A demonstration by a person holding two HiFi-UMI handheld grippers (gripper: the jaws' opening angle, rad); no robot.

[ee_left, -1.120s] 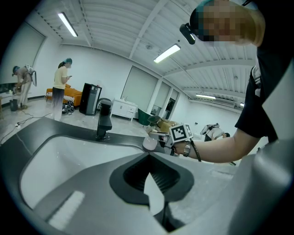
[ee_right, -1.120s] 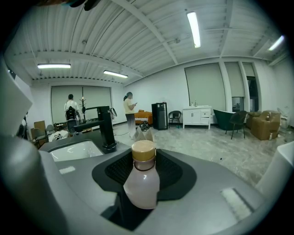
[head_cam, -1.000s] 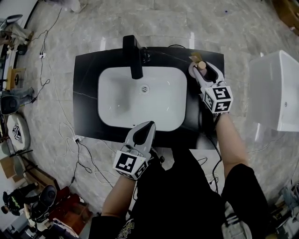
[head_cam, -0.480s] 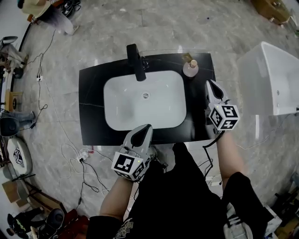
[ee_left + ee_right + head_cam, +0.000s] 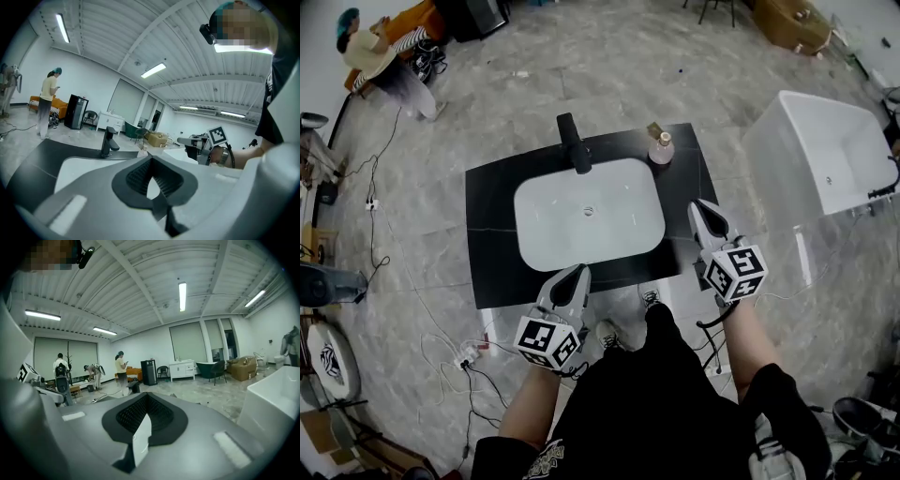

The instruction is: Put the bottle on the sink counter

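Sink counter (image 5: 492, 225) at centre, with the basin (image 5: 589, 214) set into it. The faucet (image 5: 574, 142) stands on the counter behind the basin. The bottle (image 5: 662, 148) stands upright on the counter's rear right corner, right of the faucet. The left gripper (image 5: 578, 270) is over the counter's front edge, before the basin. The right gripper (image 5: 699, 205) is at the counter's right edge, well apart from the bottle. A bathtub (image 5: 825, 159) stands on the floor to the right, and a person (image 5: 380, 61) stands far behind, to the left.

- Head view looks steeply down from high over the sink counter (image 5: 492, 244)
- Left gripper view looks low across it from the near side, sharing the faucet (image 5: 108, 140)
- Right gripper view faces the far room
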